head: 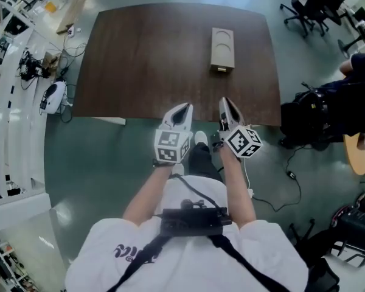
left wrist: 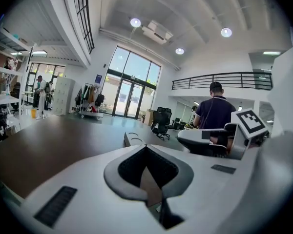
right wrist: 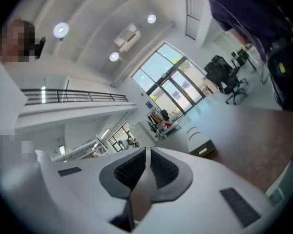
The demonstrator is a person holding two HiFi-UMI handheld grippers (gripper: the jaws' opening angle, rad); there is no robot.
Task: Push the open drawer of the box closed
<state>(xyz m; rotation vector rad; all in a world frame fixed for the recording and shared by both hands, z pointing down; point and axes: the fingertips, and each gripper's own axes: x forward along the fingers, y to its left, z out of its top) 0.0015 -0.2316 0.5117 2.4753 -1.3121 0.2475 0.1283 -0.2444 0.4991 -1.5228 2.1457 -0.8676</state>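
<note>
A beige box (head: 222, 47) lies on the dark brown table (head: 140, 66), right of the middle. Its drawer (head: 221, 69) sticks out a little at the near end. Both grippers hover at the table's near edge, well short of the box. My left gripper (head: 184, 106) is shut and empty, its tips touching. My right gripper (head: 223, 101) is also shut with nothing between its pads. The left gripper view has the box (left wrist: 132, 139) small, past the closed tips (left wrist: 146, 146). In the right gripper view the box (right wrist: 198, 139) shows its drawer front (right wrist: 204, 151) facing me.
Black office chairs (head: 311, 3) stand beyond the table's far right corner. A seated person (head: 358, 96) and a black bag (head: 304, 123) are at the right. White shelving (head: 12, 96) with gear runs along the left. Cables (head: 292, 181) lie on the floor.
</note>
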